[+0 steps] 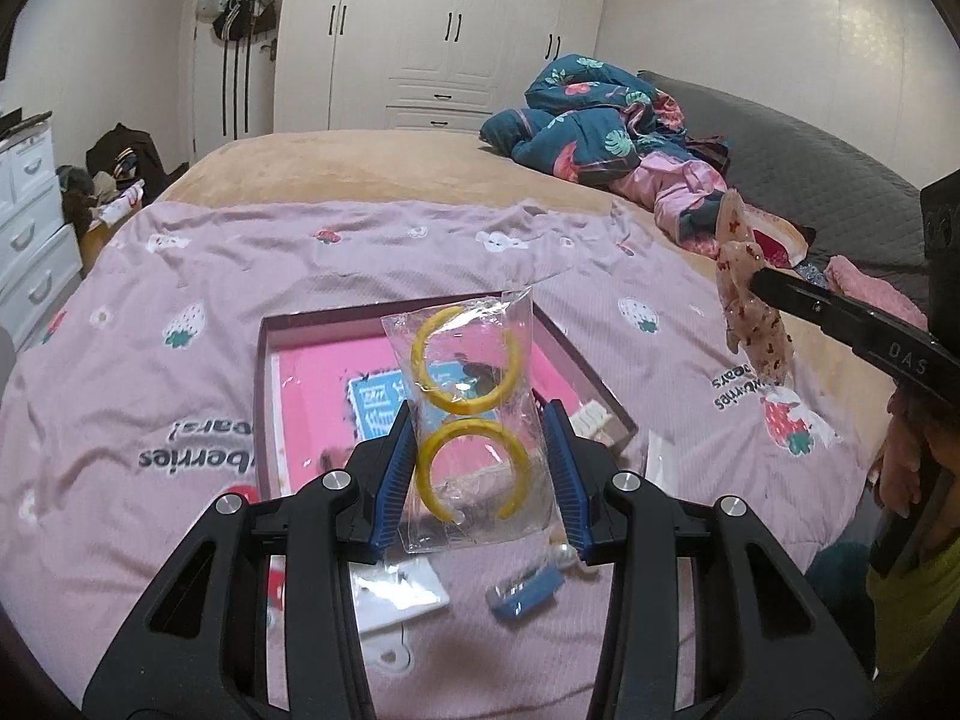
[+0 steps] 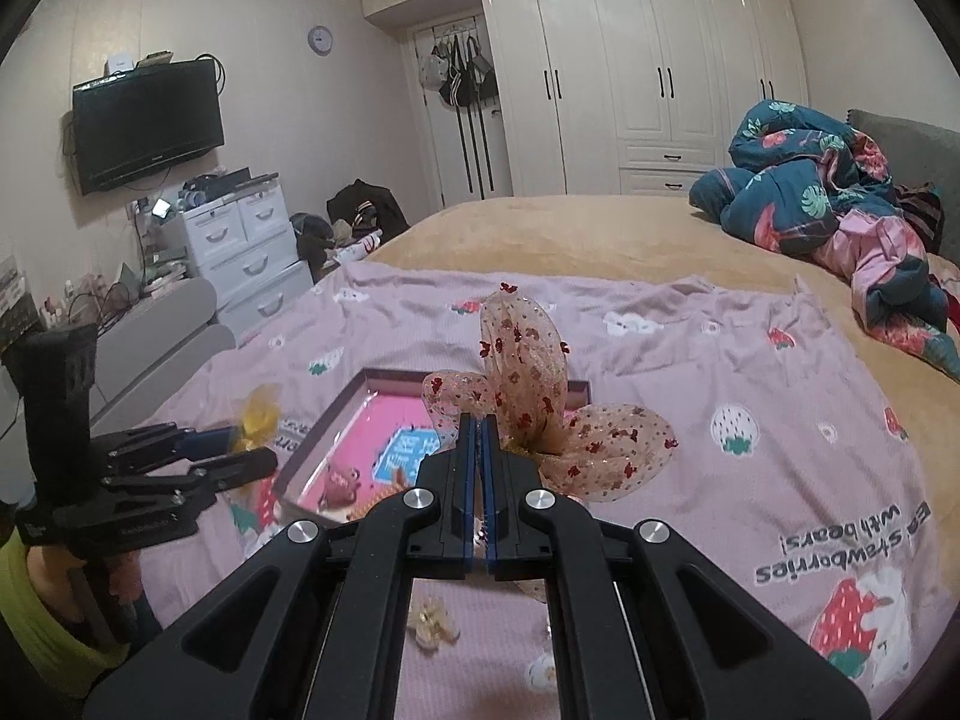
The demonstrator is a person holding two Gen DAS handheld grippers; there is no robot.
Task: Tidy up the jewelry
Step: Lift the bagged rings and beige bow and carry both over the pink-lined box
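Now left gripper (image 1: 480, 450) clamps the clear bag (image 1: 474, 420) of yellow hoops; right gripper (image 2: 480, 450) pinches the sheer bow (image 2: 540, 414) above the pink-lined box (image 2: 336, 420).

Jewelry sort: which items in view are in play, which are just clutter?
In play:
left gripper, shut on the bag of yellow hoops
right gripper, shut on the mesh bow
open box

Clutter:
blue quilt
TV
hanging bags
drawer unit

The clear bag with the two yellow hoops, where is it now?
In the left wrist view, the clear bag is pinched in the left gripper, raised over the open pink box on the strawberry bedspread.
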